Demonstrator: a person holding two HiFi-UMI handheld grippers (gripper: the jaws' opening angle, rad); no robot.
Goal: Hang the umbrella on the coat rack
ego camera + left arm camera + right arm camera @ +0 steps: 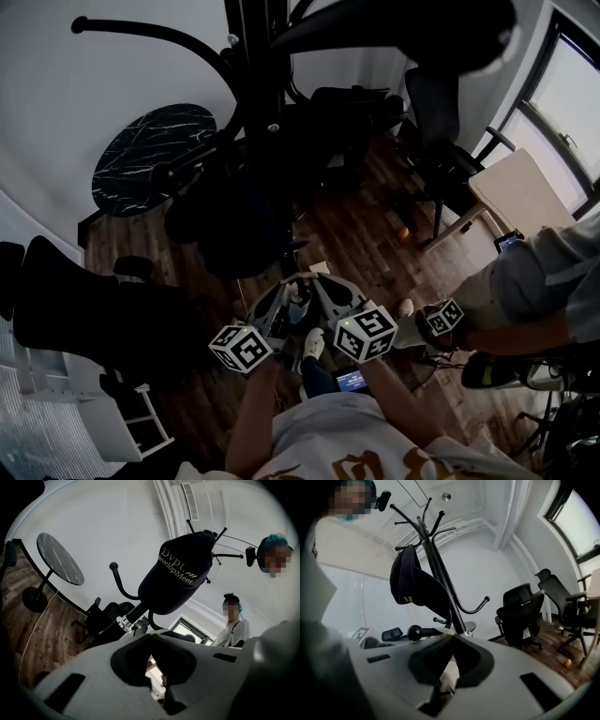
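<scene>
Starting at 9 o'clock in the head view, white slatted blinds [33,422] and a black office chair [66,309] fill the edge. A round table [155,155] with a black, white-veined top stands at 10 o'clock against the white wall [112,66]. Brown plank floor [361,239] runs under everything.

At 12 o'clock the black coat rack [255,56] rises toward the camera. The umbrella [403,28], dark and loosely furled, hangs from one of its upper hooks, well above both tools. In the left gripper view the umbrella [180,578] is a rounded bundle with pale lettering. In the right gripper view it hangs at 11 o'clock, against the pole.

At 6 o'clock the left gripper [279,298] and the right gripper [330,292] sit side by side, tips near each other and tilted up at the rack. Each has its jaws pressed together with nothing between them.

Further right, more black office chairs [441,122] stand at 1 to 2 o'clock, with a pale tabletop [520,187] and a window [572,84] beyond them. At 3 o'clock a second person's grey sleeve [534,272] reaches in beside another marker cube [441,317].

The rack's foot is lost among dark shapes at the centre, which are too dim to name. The umbrella is cut off by the top edge in the head view, and its handle and hanging loop cannot be made out.
</scene>
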